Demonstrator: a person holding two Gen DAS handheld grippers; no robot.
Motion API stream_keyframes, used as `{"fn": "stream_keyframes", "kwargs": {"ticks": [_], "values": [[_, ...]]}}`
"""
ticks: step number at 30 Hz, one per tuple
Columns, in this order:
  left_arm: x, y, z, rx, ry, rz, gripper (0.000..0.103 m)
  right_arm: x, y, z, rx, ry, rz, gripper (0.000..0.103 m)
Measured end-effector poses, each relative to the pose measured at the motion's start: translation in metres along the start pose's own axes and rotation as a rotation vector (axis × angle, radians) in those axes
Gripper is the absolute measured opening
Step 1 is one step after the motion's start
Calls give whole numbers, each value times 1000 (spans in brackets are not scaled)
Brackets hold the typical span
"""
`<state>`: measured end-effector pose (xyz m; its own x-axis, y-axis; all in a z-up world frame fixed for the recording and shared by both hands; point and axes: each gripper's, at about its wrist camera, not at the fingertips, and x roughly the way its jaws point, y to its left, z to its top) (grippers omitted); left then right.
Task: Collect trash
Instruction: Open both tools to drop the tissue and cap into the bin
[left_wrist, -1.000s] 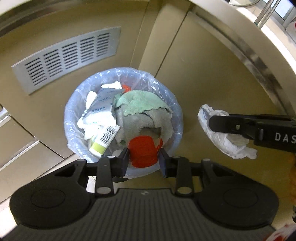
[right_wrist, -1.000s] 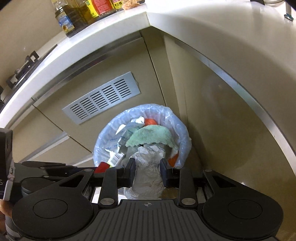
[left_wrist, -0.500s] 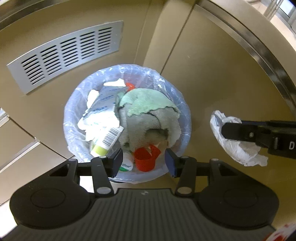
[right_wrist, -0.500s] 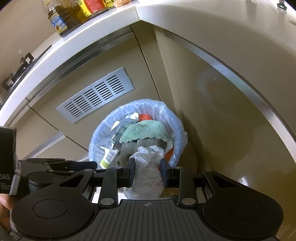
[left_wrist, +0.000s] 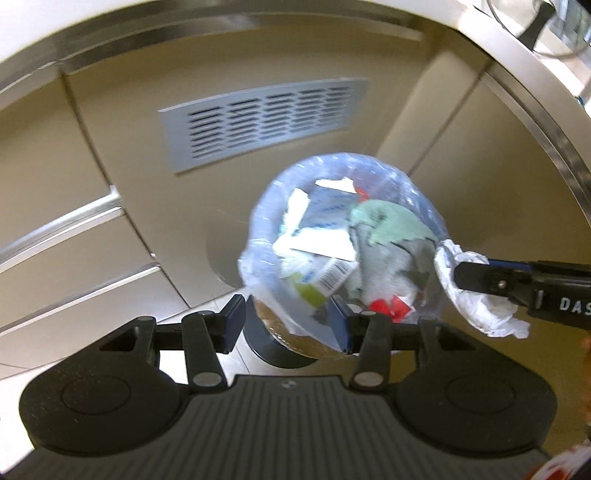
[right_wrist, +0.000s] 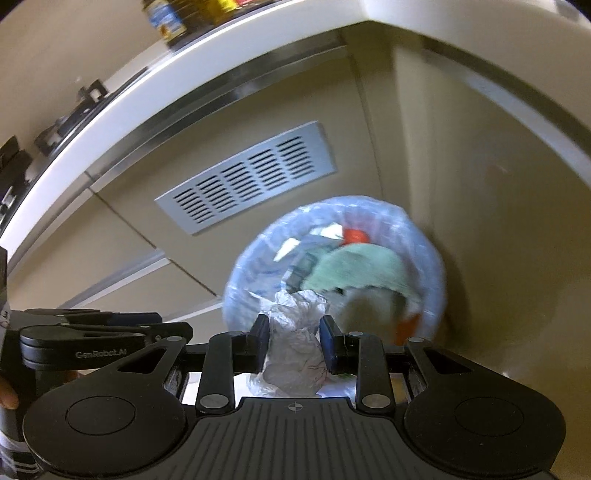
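A round trash bin with a bluish plastic liner (left_wrist: 258, 229) (right_wrist: 240, 280) stands in a cabinet corner. It is full of paper packaging, a green cloth (left_wrist: 391, 225) (right_wrist: 354, 269) and a red cup (left_wrist: 384, 306). My left gripper (left_wrist: 287, 325) hangs open above the bin's near rim, and its pads press on nothing. My right gripper (right_wrist: 294, 343) is shut on a crumpled white plastic wad (right_wrist: 295, 350). It holds the wad just over the bin's near edge. In the left wrist view the wad (left_wrist: 476, 306) shows at the bin's right side.
Beige cabinet fronts close in the corner behind and to the right of the bin. A grey vent grille (left_wrist: 262, 122) (right_wrist: 247, 177) sits in the panel behind it. Drawer fronts run to the left. Bottles (right_wrist: 166, 18) stand on the white countertop above. Light floor tile (left_wrist: 229, 354) lies below my left gripper.
My left gripper opened and let go of the red cup, which now lies in the bin, then shifted left. My right gripper carried the wad closer to the bin's rim.
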<state>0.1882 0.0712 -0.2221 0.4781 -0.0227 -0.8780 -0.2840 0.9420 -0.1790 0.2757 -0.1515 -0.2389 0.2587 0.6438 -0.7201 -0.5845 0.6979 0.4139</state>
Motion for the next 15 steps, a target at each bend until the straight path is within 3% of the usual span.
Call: {"fn": "stream_keyframes", "kwargs": {"ticks": [4, 5, 6, 8, 15], "values": [[-7, 13, -1, -24, -13, 15, 45, 15, 7, 5, -16, -46, 5, 30], [-8, 15, -1, -28, -15, 18, 45, 18, 8, 7, -16, -55, -2, 38], [-9, 17, -2, -32, -16, 20, 45, 21, 8, 9, -9, -59, -17, 52], [-11, 20, -3, -37, -16, 23, 45, 23, 8, 10, 5, -72, -41, 61], [-14, 23, -4, -38, -15, 27, 45, 19, 5, 7, 15, -37, -52, 61]]}}
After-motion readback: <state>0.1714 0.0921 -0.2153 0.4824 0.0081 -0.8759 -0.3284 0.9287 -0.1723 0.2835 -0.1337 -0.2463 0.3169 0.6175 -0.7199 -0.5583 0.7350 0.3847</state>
